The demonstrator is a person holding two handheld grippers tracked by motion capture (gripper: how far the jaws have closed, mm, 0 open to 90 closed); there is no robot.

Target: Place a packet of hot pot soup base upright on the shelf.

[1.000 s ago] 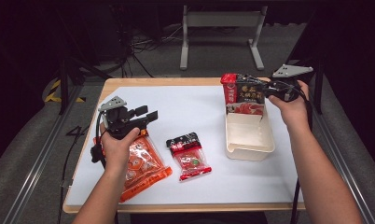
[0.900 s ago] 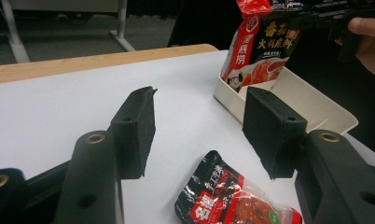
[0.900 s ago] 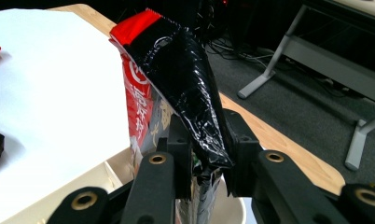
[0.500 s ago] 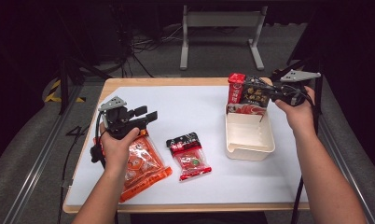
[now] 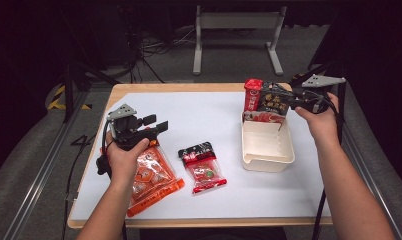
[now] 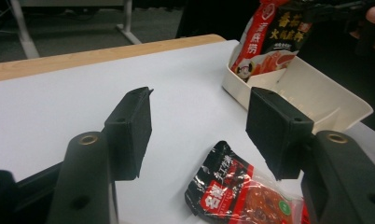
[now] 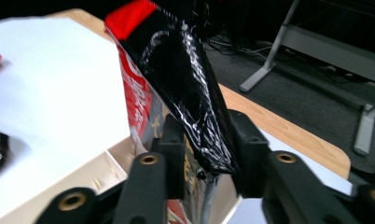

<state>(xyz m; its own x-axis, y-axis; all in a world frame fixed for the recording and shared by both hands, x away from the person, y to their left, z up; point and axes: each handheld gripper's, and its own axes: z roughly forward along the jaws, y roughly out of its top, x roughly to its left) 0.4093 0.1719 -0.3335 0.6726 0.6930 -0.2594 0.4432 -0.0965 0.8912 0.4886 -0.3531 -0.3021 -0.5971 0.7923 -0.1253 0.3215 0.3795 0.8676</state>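
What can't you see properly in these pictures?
- Orange packet, high view: the left hand covers its top corner.
- Red-and-black pouch, right claw view: blurred, print unreadable; its lower end is hidden behind the right claw.
- Small packet, left claw view: cut off by the bottom edge.
- White tray, high view: the pouch hides its far end.

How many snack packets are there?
3. An orange packet under the left hand, a small red-and-black packet mid-table, and a tall red-and-black packet standing in the cream tray, between the right gripper jaws.

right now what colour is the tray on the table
Cream-white tray, plain with no pattern; the high view shows it best.
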